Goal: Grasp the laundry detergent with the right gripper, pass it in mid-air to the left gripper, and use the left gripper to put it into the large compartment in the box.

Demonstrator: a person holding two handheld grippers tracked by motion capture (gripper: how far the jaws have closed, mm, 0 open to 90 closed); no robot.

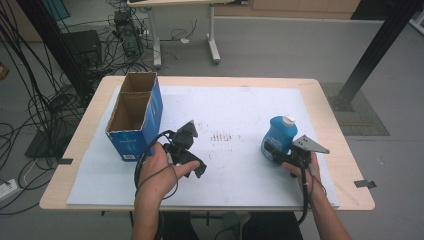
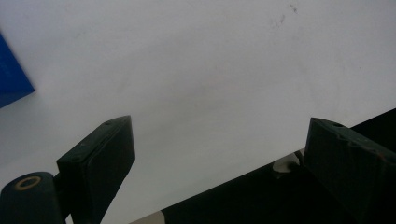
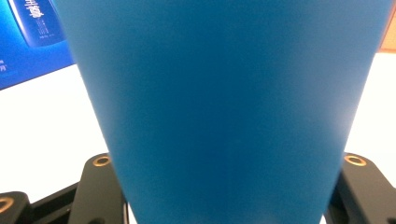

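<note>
Clearly the blue bottle (image 1: 276, 137) is the thing being handled: it stands upright with its white cap on top, toward the right side of the white sheet (image 1: 235, 107) that covers the table (image 1: 334, 131). The right tool (image 1: 280, 156) is on its near side, and in the right gripper view the blue body (image 3: 224, 107) sits between the two black jaws, which lie against its flanks, so the tool looks closed on it. The step in hand seems to be the grasp itself, with the bottle seemingly not yet lifted off the sheet. A likely destination is the open blue cardboard box (image 1: 134, 114) at the left of the table, well apart from the bottle; the next move would call for a steady lift, a carry across the sheet, and enough height to clear the box wall. The left tool (image 1: 192, 150) waits near the box, its jaws spread wide over bare sheet, holding nothing.
</note>
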